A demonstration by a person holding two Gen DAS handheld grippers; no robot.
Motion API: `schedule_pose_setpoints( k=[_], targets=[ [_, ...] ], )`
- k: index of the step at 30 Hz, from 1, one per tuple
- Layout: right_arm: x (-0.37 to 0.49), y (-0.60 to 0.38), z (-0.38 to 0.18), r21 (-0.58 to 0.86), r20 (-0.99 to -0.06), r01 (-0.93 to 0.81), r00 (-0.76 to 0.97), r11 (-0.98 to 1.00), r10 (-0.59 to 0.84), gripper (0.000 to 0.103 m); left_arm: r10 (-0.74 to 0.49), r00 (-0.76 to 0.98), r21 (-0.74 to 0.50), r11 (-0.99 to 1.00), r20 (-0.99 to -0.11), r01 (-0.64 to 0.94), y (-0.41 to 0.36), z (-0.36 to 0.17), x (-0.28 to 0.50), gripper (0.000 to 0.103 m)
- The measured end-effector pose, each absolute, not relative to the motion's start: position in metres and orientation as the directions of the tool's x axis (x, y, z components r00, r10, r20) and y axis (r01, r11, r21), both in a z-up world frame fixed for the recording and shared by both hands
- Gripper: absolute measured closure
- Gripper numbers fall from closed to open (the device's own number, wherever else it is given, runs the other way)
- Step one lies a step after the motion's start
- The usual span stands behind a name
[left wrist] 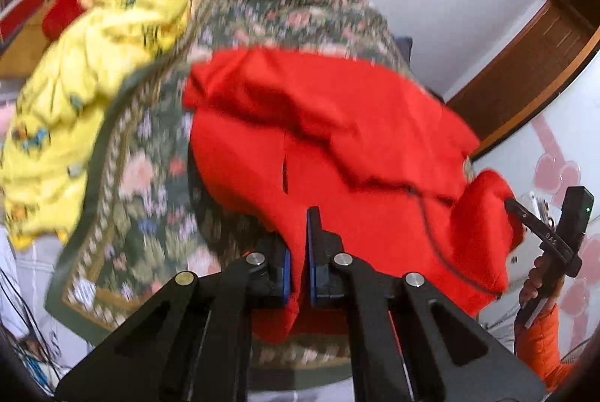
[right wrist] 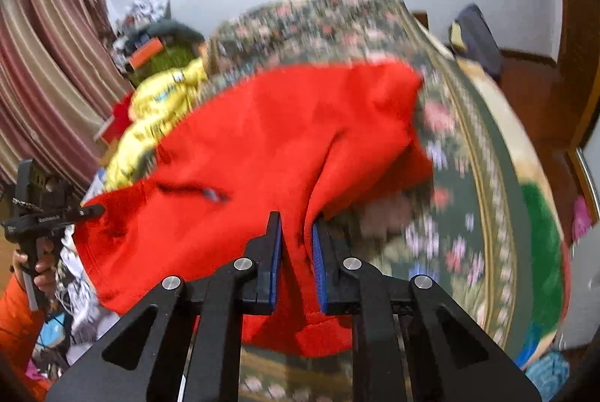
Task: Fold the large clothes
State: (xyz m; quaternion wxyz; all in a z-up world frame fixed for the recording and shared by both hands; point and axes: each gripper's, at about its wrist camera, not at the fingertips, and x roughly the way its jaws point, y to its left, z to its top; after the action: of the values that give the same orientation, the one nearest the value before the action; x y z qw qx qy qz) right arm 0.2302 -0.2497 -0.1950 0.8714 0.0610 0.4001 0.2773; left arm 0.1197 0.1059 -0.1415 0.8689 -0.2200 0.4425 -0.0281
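Note:
A large red fleece garment (left wrist: pixel 337 124) with a dark drawstring lies spread on a floral bedcover (left wrist: pixel 142 184). My left gripper (left wrist: pixel 299 237) is shut on the garment's near edge, cloth pinched between its blue pads. My right gripper (right wrist: pixel 296 252) is shut on another part of the red garment (right wrist: pixel 262 139), a fold of cloth between its pads. Each gripper shows in the other's view: the right gripper (left wrist: pixel 510 205) at the garment's right end, the left gripper (right wrist: pixel 99 210) at its left end. Both views are motion-blurred.
A yellow padded jacket (left wrist: pixel 93 79) lies on the bed's far left, beside the red garment. Striped curtains (right wrist: pixel 45 72) hang at left. A wooden door (left wrist: pixel 525 72) stands at right. Cables and clutter (right wrist: pixel 71 293) sit below the bed edge.

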Motion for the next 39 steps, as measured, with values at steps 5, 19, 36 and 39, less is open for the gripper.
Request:
schedule_pose_setpoints(
  k=[5, 19, 36, 39],
  targets=[
    [0.255, -0.251, -0.162, 0.302, -0.605, -0.455, 0.588, 0.838, 0.537, 0.09, -0.21, 0.683, -0.405, 0.904, -0.7, -0.136, 0.128, -0.112, 0.156, 0.098],
    [0.395, -0.224, -0.177, 0.107, -0.696, -0.37, 0.635, 0.923, 0.336, 0.09, -0.053, 0.665, -0.297, 0.919, -0.745, -0.259, 0.162, -0.143, 0.316, 0.097],
    [0.368, -0.249, -0.143, -0.096, -0.668, -0.34, 0.718, 0.936, 0.192, 0.073, 0.075, 0.707, -0.153, 0.955, -0.703, -0.254, 0.165, -0.097, 0.303, 0.08],
    [0.364, -0.229, -0.154, -0.098, -0.679, -0.386, 0.7, 0.918, 0.222, 0.068, 0.109, 0.727, -0.141, 0.951, -0.678, -0.274, 0.172, -0.082, 0.294, 0.07]
  ],
)
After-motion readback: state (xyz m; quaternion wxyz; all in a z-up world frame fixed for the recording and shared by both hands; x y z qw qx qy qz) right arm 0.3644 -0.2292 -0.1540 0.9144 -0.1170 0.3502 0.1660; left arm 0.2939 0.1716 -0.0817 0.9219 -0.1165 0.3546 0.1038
